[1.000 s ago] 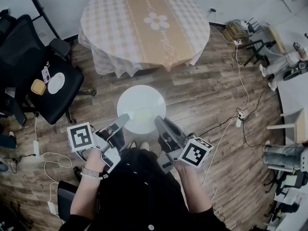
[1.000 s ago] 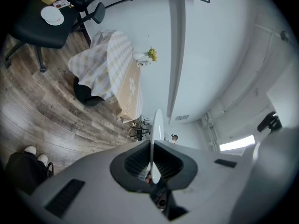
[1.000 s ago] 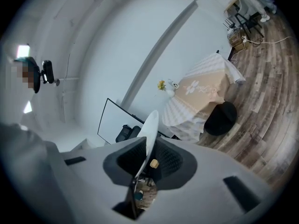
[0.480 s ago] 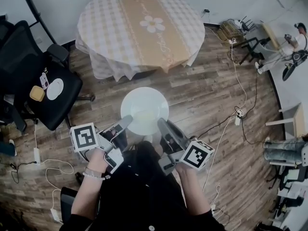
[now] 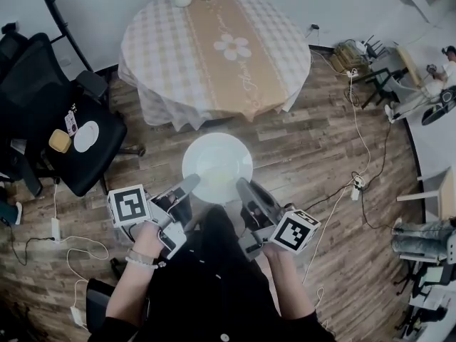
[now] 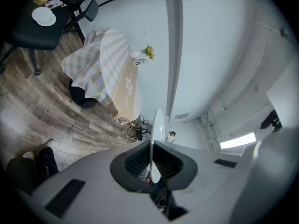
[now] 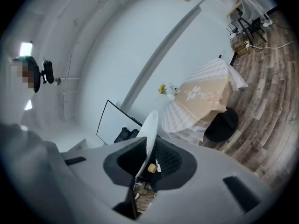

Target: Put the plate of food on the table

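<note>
Left gripper (image 5: 192, 182), right gripper (image 5: 241, 185) jaws clamped on plate (image 5: 217, 162) rim; head view alone shows face, perhaps food.

Script on table runner (image 5: 251, 84) — too small to read, nothing else legible

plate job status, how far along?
Done: the white plate is picked up, with the left gripper and the right gripper each shut on its near rim. In hand: it hangs over the wood floor, short of the round table. Left: carry it forward, set it down there and open both grippers.
</note>
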The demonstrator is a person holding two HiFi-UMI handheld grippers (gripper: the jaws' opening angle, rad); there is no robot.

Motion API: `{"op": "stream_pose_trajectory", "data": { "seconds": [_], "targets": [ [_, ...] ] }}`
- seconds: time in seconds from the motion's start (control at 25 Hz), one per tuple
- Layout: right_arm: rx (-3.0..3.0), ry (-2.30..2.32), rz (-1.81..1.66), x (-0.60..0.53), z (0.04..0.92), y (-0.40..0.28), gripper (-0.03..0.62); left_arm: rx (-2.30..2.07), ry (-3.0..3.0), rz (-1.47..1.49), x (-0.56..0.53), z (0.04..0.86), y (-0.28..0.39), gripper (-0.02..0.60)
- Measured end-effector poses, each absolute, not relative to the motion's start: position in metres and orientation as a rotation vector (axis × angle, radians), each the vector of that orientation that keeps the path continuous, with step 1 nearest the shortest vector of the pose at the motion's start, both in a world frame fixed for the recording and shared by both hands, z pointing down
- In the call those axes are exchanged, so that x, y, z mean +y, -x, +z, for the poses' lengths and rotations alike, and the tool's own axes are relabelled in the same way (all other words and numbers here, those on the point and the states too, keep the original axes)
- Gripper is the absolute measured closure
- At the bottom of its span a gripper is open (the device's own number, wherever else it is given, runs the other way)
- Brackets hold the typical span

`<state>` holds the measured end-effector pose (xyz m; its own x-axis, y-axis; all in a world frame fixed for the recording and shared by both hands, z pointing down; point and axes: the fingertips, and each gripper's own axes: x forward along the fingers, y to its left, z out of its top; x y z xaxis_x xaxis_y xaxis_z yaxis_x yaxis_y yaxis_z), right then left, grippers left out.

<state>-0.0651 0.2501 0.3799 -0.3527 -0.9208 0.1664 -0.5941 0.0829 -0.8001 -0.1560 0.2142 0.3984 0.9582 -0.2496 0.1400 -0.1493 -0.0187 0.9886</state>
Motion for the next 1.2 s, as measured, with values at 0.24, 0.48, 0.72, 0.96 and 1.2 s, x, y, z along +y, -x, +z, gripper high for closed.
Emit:
{"op": "stream_pose_trajectory", "data": {
  "seconds": [0.24,0.48,0.72,0.96,1.2],
  "targets": [
    [2.008,1.453,-1.196,0.221,0.382,0.039,0.557,-0.349,-1.585,-0.108,0.19,0.399,0.132,0.573],
    [2.044,1.408,-1.217,0.186,0.377,0.012,0.557,-0.389,-1.569,-0.137,0.16,0.394,0.107,0.573],
    [2.089,1.356,-1.242,0.154,0.372,-0.012,0.557,-0.441,-1.571,-0.159,0.132,0.391,0.086,0.572],
    [2.122,1.31,-1.259,0.127,0.371,-0.029,0.557,-0.474,-1.562,-0.192,0.109,0.389,0.069,0.574],
    [2.14,1.288,-1.275,0.106,0.372,-0.046,0.557,-0.501,-1.562,-0.202,0.09,0.39,0.053,0.574]
  ]
}}
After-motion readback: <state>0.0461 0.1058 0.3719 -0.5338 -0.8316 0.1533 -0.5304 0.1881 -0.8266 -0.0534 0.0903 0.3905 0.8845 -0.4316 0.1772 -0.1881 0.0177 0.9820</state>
